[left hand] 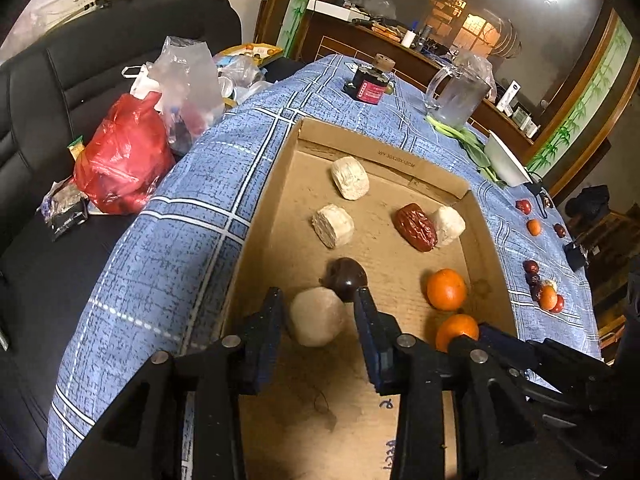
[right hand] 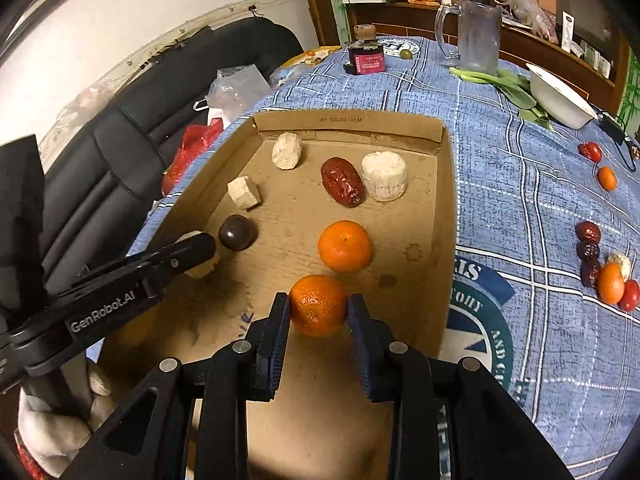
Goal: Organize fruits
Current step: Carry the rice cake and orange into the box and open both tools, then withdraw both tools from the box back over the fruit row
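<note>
An open cardboard box (left hand: 384,152) lies on a blue checked cloth. Inside are several white chunks, a red date (left hand: 416,226), a dark round fruit (left hand: 346,278) and an orange (left hand: 446,289). My left gripper (left hand: 318,294) stands open around one white chunk (left hand: 318,318) that rests on the box floor, with small gaps at both pads. My right gripper (right hand: 319,300) is shut on a second orange (right hand: 318,312), low over the near part of the box (right hand: 348,124). In the right wrist view, one left finger (right hand: 192,254) shows beside the dark fruit (right hand: 237,232).
Loose dates, small oranges and tomatoes (right hand: 608,276) lie on the cloth right of the box. Behind it stand a dark jar (right hand: 366,56), a glass mug (right hand: 478,36), greens (right hand: 516,88) and a white bowl (right hand: 560,100). Plastic bags (left hand: 124,164) sit on a black sofa at left.
</note>
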The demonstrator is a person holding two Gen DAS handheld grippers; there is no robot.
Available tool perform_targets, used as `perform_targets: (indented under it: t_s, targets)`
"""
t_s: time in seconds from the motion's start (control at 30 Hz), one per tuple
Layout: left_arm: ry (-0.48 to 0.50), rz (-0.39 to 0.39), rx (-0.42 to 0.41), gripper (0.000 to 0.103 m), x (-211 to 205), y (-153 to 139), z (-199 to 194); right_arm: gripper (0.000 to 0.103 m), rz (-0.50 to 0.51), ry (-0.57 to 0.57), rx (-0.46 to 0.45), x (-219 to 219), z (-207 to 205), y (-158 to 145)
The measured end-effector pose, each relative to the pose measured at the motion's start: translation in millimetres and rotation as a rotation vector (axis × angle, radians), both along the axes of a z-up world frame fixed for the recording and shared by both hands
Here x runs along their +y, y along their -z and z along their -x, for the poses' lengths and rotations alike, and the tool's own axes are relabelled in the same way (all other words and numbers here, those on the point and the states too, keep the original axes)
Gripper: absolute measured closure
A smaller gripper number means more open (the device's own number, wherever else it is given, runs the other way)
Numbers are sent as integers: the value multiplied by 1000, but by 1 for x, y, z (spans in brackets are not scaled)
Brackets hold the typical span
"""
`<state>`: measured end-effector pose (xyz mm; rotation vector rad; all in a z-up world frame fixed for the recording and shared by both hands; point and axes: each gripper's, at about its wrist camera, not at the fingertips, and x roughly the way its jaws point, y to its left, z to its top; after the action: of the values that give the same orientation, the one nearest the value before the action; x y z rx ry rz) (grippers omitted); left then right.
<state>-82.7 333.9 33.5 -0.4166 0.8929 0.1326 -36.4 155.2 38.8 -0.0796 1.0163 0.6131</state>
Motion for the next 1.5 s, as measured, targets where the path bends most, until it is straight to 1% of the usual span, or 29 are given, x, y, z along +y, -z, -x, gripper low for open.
perform_targets:
  t_s: [0.07,0.13,0.2,0.27,0.4,0.47,0.57,0.6,0.63,0.67,0.7,0.73,0.77,0.87,0.93,1.03,1.13,1.2,1.23,1.3,1.33,1.37,1.43,1.5]
  targets:
    - [3,-2,3,67,0,0,-2,70,1,2,-6,2,-1,0]
    - [8,-13,10,66,0,1,-5,69,-18,-1,1,2,-1,-1]
    - [13,-29,16,66,1,1,-7,67,-27,0,-5,2,2,-5]
    - [19,-41,24,66,3,1,-10,64,-33,-1,-21,1,6,-11]
    - [20,-63,32,66,8,2,-13,62,-75,9,-46,-13,14,-26]
    - [28,-57,30,66,11,2,-15,62,-101,22,-55,-25,18,-34]
    - [32,-20,21,65,16,-2,-14,62,-134,47,-68,-45,22,-45]
    - [19,-17,17,65,17,-5,-11,62,-147,58,-75,-56,23,-48]
    - [7,-4,-2,59,18,-11,-4,62,-161,75,-85,-69,25,-53]
    - [0,7,-22,51,18,-17,1,58,-169,92,-95,-80,26,-56]
    - [-5,19,-49,48,17,-24,8,54,-176,114,-107,-94,27,-59]
    - [-6,33,-82,45,14,-33,16,46,-179,146,-120,-111,29,-61]
    - [-3,42,-106,42,11,-41,22,43,-176,178,-129,-126,31,-62]
    - [24,73,-181,34,-9,-64,39,43,-166,291,-130,-177,33,-59]
    - [58,83,-217,34,-29,-74,47,43,-213,382,-103,-218,37,-52]
    - [130,96,-245,34,-69,-83,55,43,-297,502,-75,-266,48,-42]
    - [217,87,-250,34,-115,-87,60,43,-344,576,-52,-298,60,-30]
    - [273,59,-241,34,-145,-86,62,43,-339,596,-54,-310,66,-28]
    - [302,30,-236,34,-163,-85,64,43,-336,602,-64,-316,69,-28]
    - [344,-64,-236,34,-197,-85,71,43,-325,606,-88,-323,75,-28]
    - [361,-125,-243,34,-216,-85,76,43,-315,602,-99,-323,76,-29]
    - [376,-165,-250,34,-229,-86,81,43,-305,599,-108,-324,78,-30]
    - [411,-231,-259,34,-254,-86,89,43,-280,597,-131,-327,83,-30]
    - [432,-280,-271,34,-271,-88,94,43,-261,598,-153,-331,90,-29]
